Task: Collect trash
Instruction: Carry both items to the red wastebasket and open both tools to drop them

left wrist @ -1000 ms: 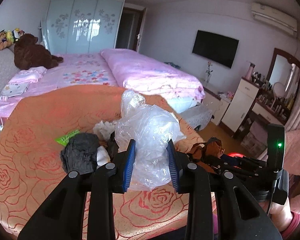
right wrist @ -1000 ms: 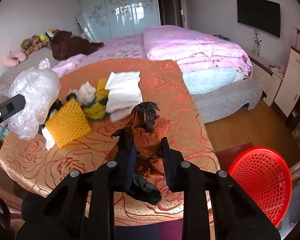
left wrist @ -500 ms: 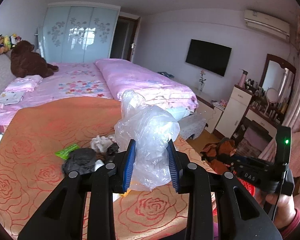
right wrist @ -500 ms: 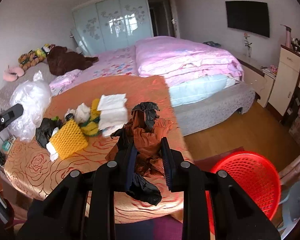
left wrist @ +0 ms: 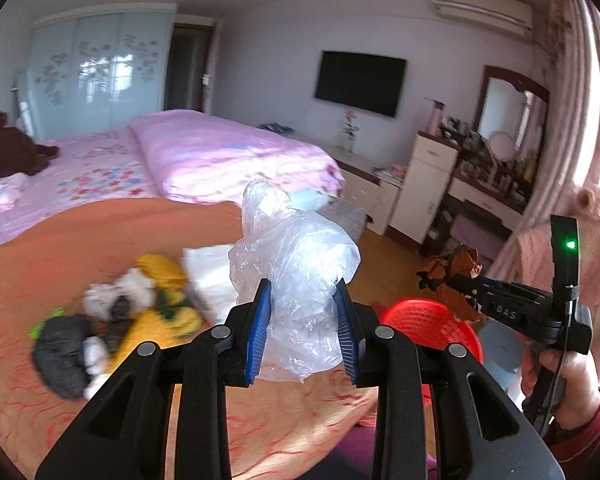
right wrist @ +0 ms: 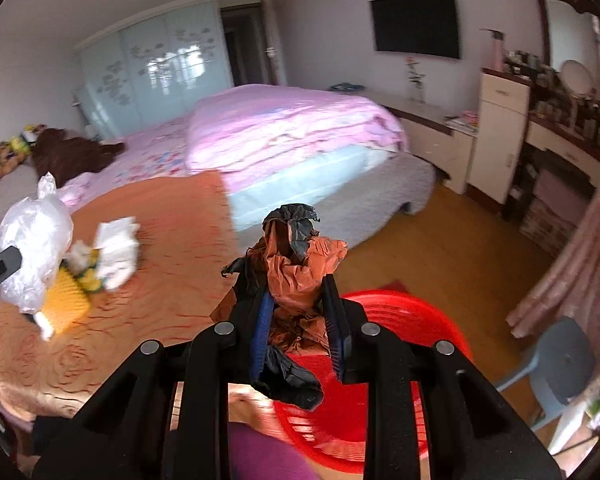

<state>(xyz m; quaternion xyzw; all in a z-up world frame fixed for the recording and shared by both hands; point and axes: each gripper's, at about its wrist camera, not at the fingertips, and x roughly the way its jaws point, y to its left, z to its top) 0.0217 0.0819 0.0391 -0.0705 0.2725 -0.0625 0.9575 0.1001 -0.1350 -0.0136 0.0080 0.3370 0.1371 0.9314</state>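
My left gripper (left wrist: 302,330) is shut on a crumpled clear plastic bag (left wrist: 296,264), held above the orange table (left wrist: 80,232); the bag also shows in the right wrist view (right wrist: 34,240). My right gripper (right wrist: 298,320) is shut on a wad of brown and black bags (right wrist: 296,268), held over the near rim of the red basket (right wrist: 404,320). In the left wrist view the right gripper (left wrist: 456,280) holds the wad (left wrist: 448,272) just above the red basket (left wrist: 432,324). Several pieces of trash (left wrist: 112,316) lie on the table.
A pink bed (right wrist: 284,128) stands behind the table. A blue stool (right wrist: 556,364) stands right of the basket. White cabinets and a dressing table (right wrist: 500,132) line the right wall. A yellow net and white tissues (right wrist: 100,256) lie on the table.
Both grippers have swung right with their loads. The right gripper moved from above the table to above the red basket. The left gripper now faces the basket side.
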